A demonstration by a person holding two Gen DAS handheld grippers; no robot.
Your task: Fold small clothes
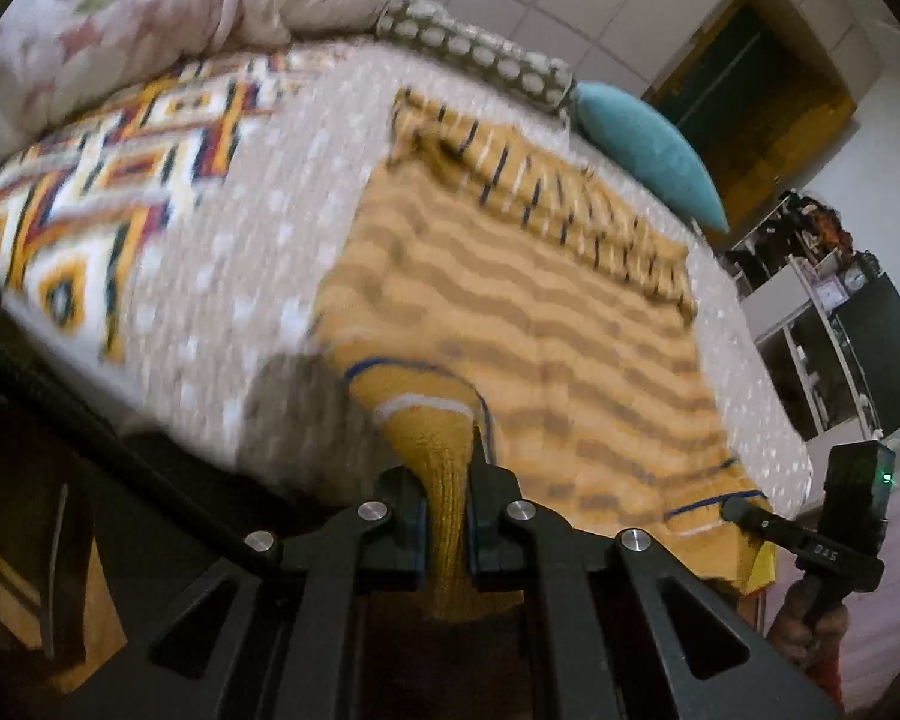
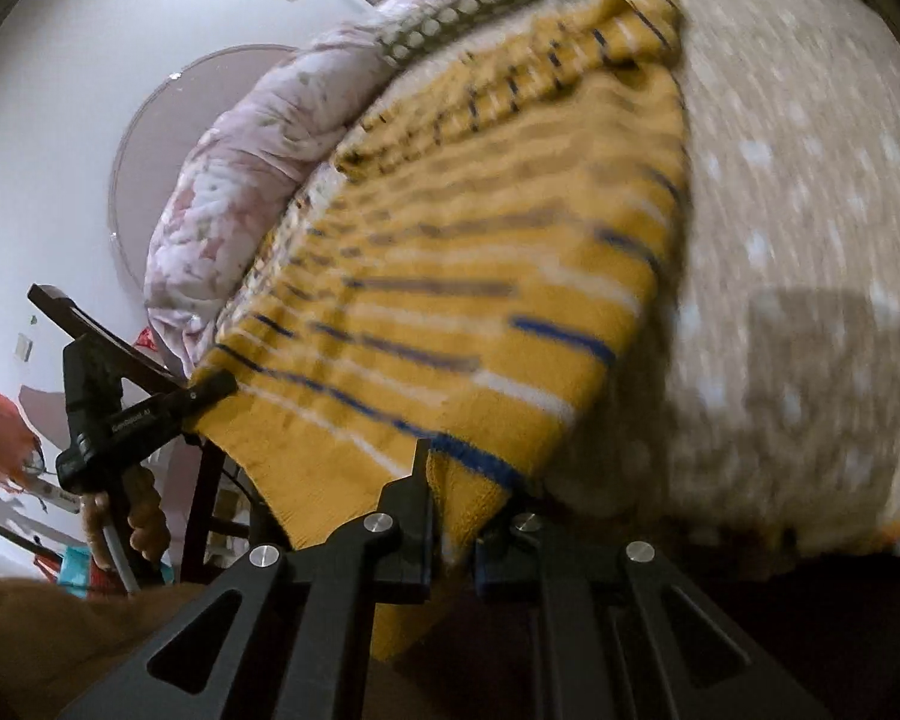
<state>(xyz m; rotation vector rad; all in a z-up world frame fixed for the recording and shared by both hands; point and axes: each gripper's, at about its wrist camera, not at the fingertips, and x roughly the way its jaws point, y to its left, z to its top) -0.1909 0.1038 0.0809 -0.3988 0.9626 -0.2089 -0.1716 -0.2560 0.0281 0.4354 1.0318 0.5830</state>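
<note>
A mustard-yellow knitted sweater (image 1: 510, 300) with brown, white and blue stripes lies spread on a bed. In the left wrist view my left gripper (image 1: 447, 516) is shut on its near left hem corner, and yellow knit bunches between the pads. The right gripper (image 1: 744, 513) shows at the far right of that view, pinching the other hem corner. In the right wrist view the sweater (image 2: 480, 276) fills the middle. There my right gripper (image 2: 453, 510) is shut on the near hem corner. The left gripper (image 2: 210, 387) holds the far hem corner at the left.
The bed carries a beige dotted cover (image 1: 240, 276), a patterned blanket (image 1: 90, 192), a pale floral quilt (image 1: 180, 0), a dotted bolster (image 1: 480, 54) and a teal pillow (image 1: 648, 150). Shelves and a dark cabinet (image 1: 840, 330) stand beyond the bed. A dark wooden chair (image 2: 120, 348) stands beside the bed.
</note>
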